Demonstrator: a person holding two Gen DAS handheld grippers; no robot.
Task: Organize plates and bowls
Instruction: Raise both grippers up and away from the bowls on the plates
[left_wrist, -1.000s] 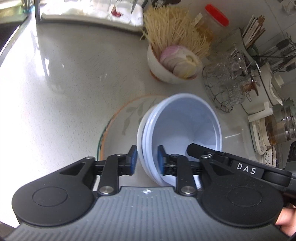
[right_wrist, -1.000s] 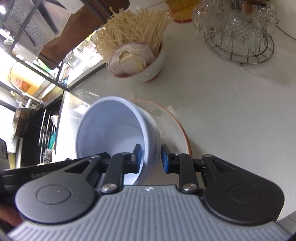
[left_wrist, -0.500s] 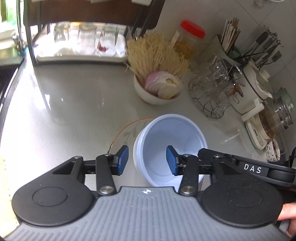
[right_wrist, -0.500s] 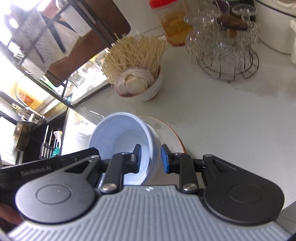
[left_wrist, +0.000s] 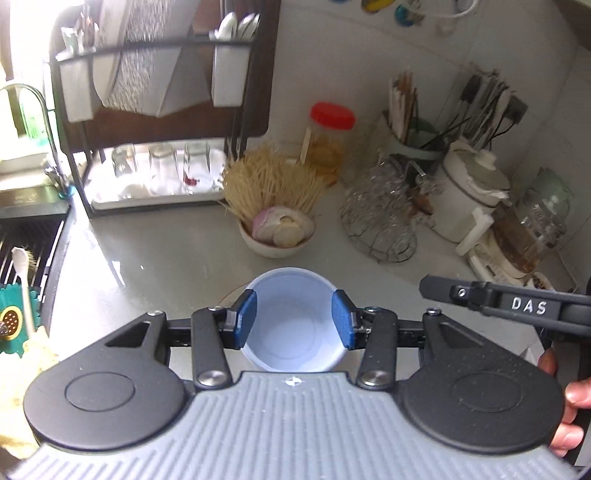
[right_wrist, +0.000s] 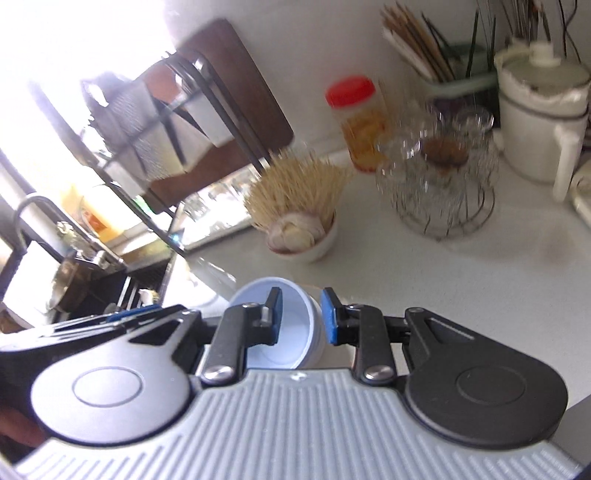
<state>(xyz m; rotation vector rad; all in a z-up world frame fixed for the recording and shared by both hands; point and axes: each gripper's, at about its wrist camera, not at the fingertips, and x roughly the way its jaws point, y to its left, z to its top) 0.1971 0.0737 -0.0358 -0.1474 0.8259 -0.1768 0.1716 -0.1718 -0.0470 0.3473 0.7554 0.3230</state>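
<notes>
A stack of pale blue bowls (left_wrist: 291, 332) stands on an orange-rimmed plate (left_wrist: 231, 295) on the white counter. My left gripper (left_wrist: 293, 319) hovers well above the stack. It is open, and its blue pads frame the bowls far below without touching them. My right gripper (right_wrist: 301, 317) is also raised. Its pads stand a narrow gap apart and press on nothing; the bowls (right_wrist: 291, 332) lie beneath it. In the left wrist view the right gripper (left_wrist: 517, 306) sits off to the right of the stack, held by a hand.
Behind the stack are a white bowl of enoki mushrooms and onion slices (left_wrist: 277, 236), a wire rack of glasses (left_wrist: 380, 221), a red-lidded jar (left_wrist: 332, 122) and a white pot (left_wrist: 472, 192). A dish rack (left_wrist: 155, 110) stands at the back left, and the sink (left_wrist: 29, 229) is at far left.
Both grippers have risen and drawn back from the bowls, which now look smaller. The left jaws opened off the rim. The right gripper came off the bowl's wall. The stack stayed on the plate.
</notes>
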